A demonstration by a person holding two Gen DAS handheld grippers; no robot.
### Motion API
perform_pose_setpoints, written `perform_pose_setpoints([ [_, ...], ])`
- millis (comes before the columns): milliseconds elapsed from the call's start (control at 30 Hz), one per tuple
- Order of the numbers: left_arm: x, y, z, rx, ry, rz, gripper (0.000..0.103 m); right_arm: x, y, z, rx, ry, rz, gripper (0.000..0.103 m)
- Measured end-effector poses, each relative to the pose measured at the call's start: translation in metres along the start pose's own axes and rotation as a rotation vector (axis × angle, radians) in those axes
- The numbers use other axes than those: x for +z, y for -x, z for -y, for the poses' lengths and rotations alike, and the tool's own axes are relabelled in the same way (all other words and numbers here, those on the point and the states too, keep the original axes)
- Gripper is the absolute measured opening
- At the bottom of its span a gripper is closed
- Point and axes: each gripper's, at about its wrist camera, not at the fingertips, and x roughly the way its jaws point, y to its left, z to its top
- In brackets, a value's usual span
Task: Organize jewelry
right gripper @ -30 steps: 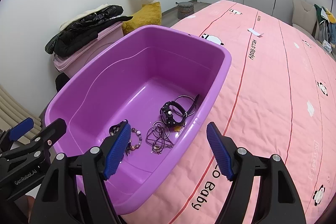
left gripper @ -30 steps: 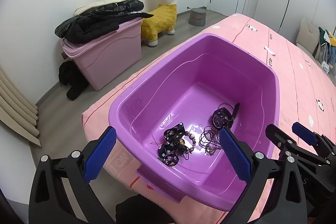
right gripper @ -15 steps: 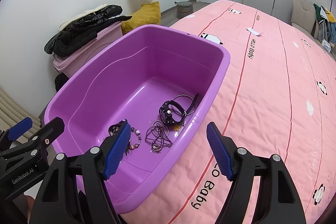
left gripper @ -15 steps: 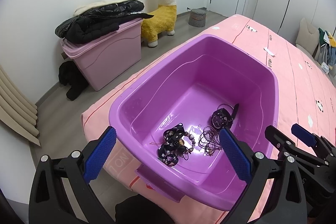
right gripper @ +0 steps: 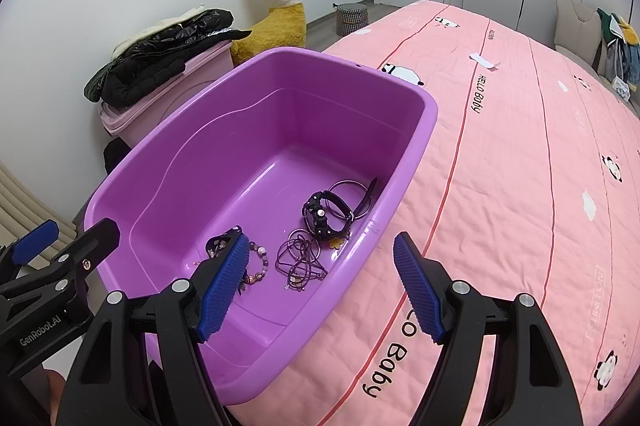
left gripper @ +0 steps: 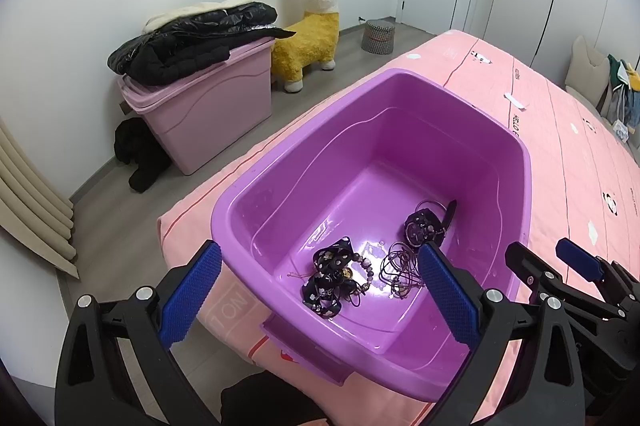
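Both wrist cameras look steeply down from close above the near end of a purple tub [left gripper: 516,154] on a pink bedspread [right gripper: 520,186], the left beside the right, sharing tub and bed

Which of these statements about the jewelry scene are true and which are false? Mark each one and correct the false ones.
1. The jewelry lies inside the purple tub. True.
2. The right gripper is clamped on the black watch. False: its jaws stand open with nothing between them, and the watch lies in the tub.
3. The purple tub sits on a pink bedspread. True.
4. The tangle of thin cords lies out on the bedspread. False: it lies on the tub floor, between the watch and the beaded bracelet.
5. The left gripper holds a piece of jewelry. False: it is open and empty.
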Motion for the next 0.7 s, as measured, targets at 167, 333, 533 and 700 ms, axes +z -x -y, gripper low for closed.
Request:
perform_pose_setpoints([
  [167, 0.0004, 0.0003, 0.0003, 0.000, 0.000, -0.001, 0.097, -0.0011, 0.0006, 0.0009, -0.002, 0.002, 0.000, 0.071],
  [333, 0.0001, 0.0003, 0.0001, -0.002, 0.002, 0.000, 0.097, -0.0013, 0.0006, 0.0005, -0.001, 0.004, 0.001, 0.071],
  [533, 0.0002, 0.0004, 0.0008, -0.009, 0.000, -0.003, 0.097, -0.0015, 0.0006, 0.0003, -0.002, 0.002, 0.000, 0.071],
  [700, 0.0009, 0.0019, 0.0017, -0.004, 0.000, 0.004, 0.097, -0.0014, 0.0005, 0.0000, -0.002, 0.003, 0.001, 0.071],
])
